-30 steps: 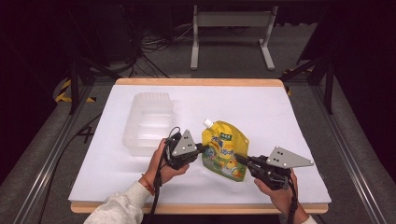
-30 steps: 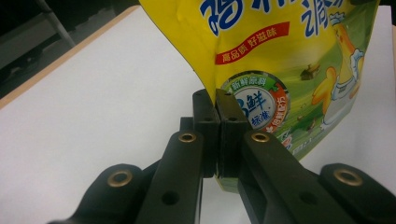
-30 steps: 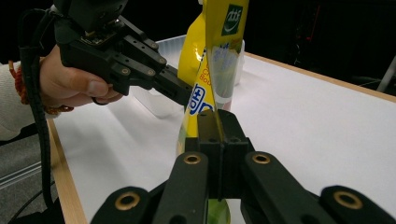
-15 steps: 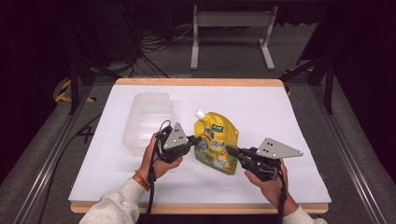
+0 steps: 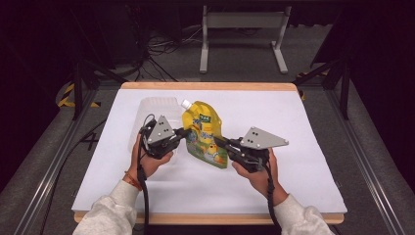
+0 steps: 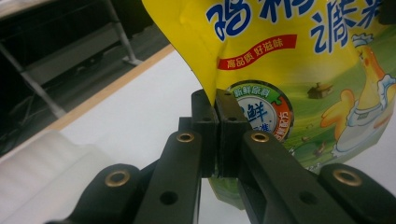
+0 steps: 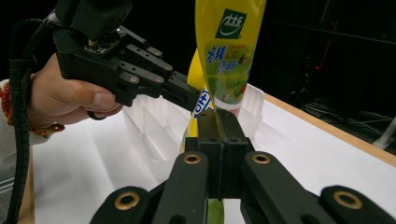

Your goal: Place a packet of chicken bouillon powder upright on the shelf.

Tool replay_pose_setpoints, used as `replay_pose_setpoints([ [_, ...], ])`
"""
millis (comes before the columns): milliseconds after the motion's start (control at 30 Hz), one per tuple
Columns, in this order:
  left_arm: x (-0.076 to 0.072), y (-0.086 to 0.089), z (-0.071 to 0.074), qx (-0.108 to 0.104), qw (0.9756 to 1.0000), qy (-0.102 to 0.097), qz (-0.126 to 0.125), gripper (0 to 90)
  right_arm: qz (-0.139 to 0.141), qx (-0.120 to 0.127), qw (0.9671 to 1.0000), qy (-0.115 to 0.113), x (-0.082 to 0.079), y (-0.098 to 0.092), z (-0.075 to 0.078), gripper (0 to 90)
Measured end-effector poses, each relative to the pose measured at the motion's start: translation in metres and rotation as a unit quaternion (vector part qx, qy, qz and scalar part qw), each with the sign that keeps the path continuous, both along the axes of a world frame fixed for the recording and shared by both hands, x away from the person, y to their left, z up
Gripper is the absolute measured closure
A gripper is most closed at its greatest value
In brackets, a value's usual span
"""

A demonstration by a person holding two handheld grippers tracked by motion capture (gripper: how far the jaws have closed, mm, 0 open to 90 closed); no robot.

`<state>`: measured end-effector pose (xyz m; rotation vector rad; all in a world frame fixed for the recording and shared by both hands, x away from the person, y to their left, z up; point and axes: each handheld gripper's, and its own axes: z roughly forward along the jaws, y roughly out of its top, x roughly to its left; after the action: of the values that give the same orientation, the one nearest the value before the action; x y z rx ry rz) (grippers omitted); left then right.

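The yellow spouted pouch [image 5: 203,134] is held upright above the white table [image 5: 303,147], just beside the clear plastic tray [image 5: 147,117], whose contents cannot be made out. The left gripper [image 5: 182,133] is clamped on the pouch's left edge. The right gripper [image 5: 218,142] is clamped on its right edge.
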<state>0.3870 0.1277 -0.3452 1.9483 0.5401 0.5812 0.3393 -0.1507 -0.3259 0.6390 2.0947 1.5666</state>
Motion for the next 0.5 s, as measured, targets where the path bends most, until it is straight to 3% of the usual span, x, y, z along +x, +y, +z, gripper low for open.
replay_pose_setpoints([
  [300, 0.007, 0.029, 0.005, -0.011, 0.9994, -0.008, 0.032, 87.7, 0.013, 0.005, 0.9999, -0.006, 0.017, 0.031, 0.005, 89.7],
  [500, 0.01, 0.05, 0.006, -0.029, 0.9976, -0.009, 0.063, 87.4, 0.028, 0.006, 0.9996, -0.009, 0.032, 0.054, 0.01, 89.7],
])
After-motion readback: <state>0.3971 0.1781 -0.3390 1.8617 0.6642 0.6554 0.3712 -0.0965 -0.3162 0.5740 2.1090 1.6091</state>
